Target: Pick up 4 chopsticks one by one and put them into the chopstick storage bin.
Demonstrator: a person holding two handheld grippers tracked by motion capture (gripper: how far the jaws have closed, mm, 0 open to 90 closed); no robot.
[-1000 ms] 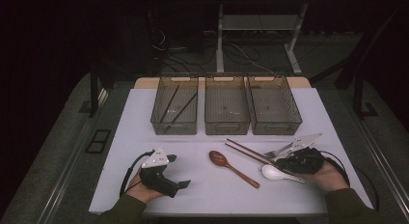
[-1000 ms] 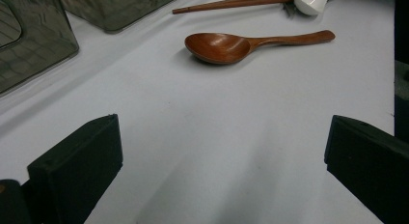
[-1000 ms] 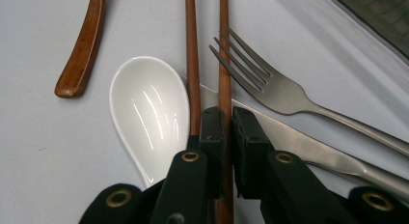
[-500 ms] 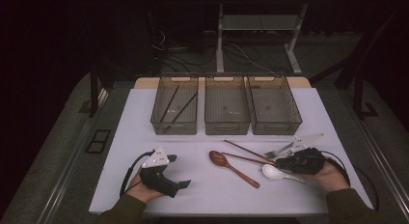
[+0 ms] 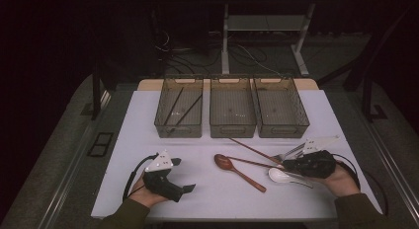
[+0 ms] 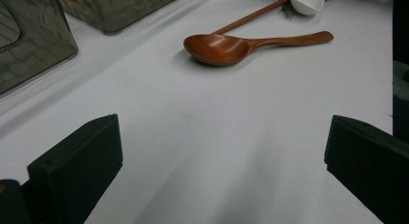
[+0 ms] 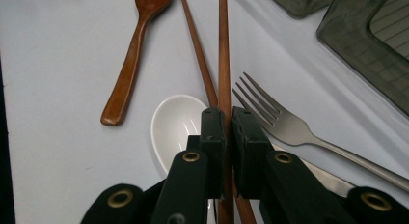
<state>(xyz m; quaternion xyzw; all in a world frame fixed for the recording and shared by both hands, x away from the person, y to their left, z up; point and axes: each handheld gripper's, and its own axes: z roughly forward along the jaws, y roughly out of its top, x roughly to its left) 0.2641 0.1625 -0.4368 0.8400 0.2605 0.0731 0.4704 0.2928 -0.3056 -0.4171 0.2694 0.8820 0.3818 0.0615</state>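
Note:
My right gripper (image 7: 228,122) is shut on a brown chopstick (image 7: 223,50) that runs straight out from its jaws. A second chopstick (image 7: 195,45) slants away beside it. Under and around the jaws lie a white soup spoon (image 7: 176,120) and a metal fork (image 7: 284,125). A wooden spoon (image 7: 130,64) lies left of them. In the high view my right gripper (image 5: 289,166) sits at the table's right front, among the chopsticks (image 5: 252,162). My left gripper (image 5: 184,175) rests at the left front, open, nothing between its fingers (image 6: 77,161); the wooden spoon (image 6: 226,48) lies ahead.
Three translucent grey bins stand in a row at the back: the left bin (image 5: 163,121) holds a pair of chopsticks, beside it the middle bin (image 5: 232,128) and right bin (image 5: 284,128). White table (image 5: 148,145) drops to dark floor on all sides.
One chopstick has swung so its far tip now lies close to the wooden spoon's bowl. The right gripper shifted slightly; the left hand stayed still.

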